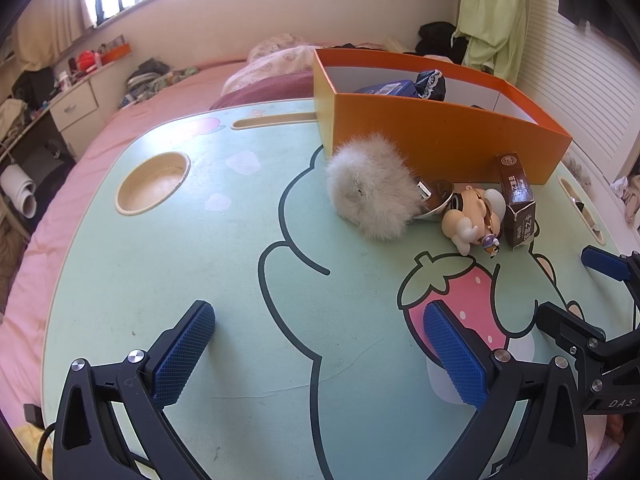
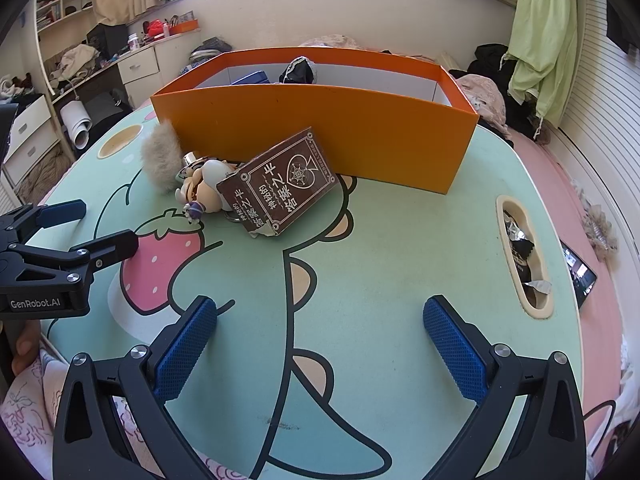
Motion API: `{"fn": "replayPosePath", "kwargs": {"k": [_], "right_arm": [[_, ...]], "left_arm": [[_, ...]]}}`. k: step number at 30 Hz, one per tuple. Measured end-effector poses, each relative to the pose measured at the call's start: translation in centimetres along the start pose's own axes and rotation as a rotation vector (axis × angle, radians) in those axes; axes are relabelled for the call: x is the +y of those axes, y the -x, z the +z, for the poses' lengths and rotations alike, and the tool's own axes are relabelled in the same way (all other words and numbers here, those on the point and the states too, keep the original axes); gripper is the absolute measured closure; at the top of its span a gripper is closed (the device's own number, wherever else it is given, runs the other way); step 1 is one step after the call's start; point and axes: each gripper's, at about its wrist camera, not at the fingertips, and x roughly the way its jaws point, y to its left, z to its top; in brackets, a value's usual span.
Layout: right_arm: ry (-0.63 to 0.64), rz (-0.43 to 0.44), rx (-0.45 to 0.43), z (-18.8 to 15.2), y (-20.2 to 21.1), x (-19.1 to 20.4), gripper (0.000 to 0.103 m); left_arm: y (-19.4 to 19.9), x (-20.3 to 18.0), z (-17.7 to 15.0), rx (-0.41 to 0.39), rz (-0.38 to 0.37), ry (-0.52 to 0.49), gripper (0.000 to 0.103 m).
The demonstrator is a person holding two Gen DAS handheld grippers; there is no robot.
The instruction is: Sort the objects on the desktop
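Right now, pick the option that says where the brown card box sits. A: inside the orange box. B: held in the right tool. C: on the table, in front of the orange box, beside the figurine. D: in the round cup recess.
C: the brown card box lies on the table outside the orange box, next to the figurine, and both tools are open and hold nothing.
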Motion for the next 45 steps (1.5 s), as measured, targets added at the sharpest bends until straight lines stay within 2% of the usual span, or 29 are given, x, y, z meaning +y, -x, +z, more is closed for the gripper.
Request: {"fn": "replayPosePath", "kwargs": {"k": [17,19,24,28,33,35,36,37,41,45], "right_arm": [[-0.008,0.007,-0.007,0.0,0.1,0.0,0.0],[-0.043,0.054,-0.026,0.2,0.4,-0.5,0.0],[-0.218,0.135,-0.164,2.6,3.0,-2.6,0.001],[-0.309,0.196,-0.087,5.8,1.1,-2.6,0.014],[-0.341,0.154,0.004,7.2,-2.1,-1.5,0.02],[-0.334,0.131,0.031,6.7,-2.8,-1.4,0.04],[-0.334,0.125,0.04,6.3,-2.9,-1.6,0.055],[-0.337,0.128,0.03,6.0,-2.7,-1.8,0.06],[-0.411,0.187,-0.004,4.1,-0.8,-4.4,0.06],[-0.366,0.158,-0.04,2.2,1.2,-5.0,0.06]], "left_arm": [[0.0,0.0,-0.1,0.0,-0.001,0.0,0.0],[0.0,-0.1,0.0,-0.002,-0.003,0.001,0.0],[-0.1,-0.2,0.1,-0.006,-0.004,0.0,0.0],[-0.1,-0.2,0.1,-0.006,-0.004,0.001,0.0],[-0.1,-0.2,0.1,-0.006,-0.005,0.001,0.0],[-0.1,-0.2,0.1,-0.006,-0.004,0.001,0.0],[-0.1,-0.2,0.1,-0.006,-0.004,0.001,0.0],[-0.1,-0.2,0.1,-0.006,-0.005,0.001,0.0],[-0.1,-0.2,0.1,-0.006,-0.005,0.001,0.0],[-0.1,-0.2,0.0,-0.006,-0.004,0.001,0.0]]}}
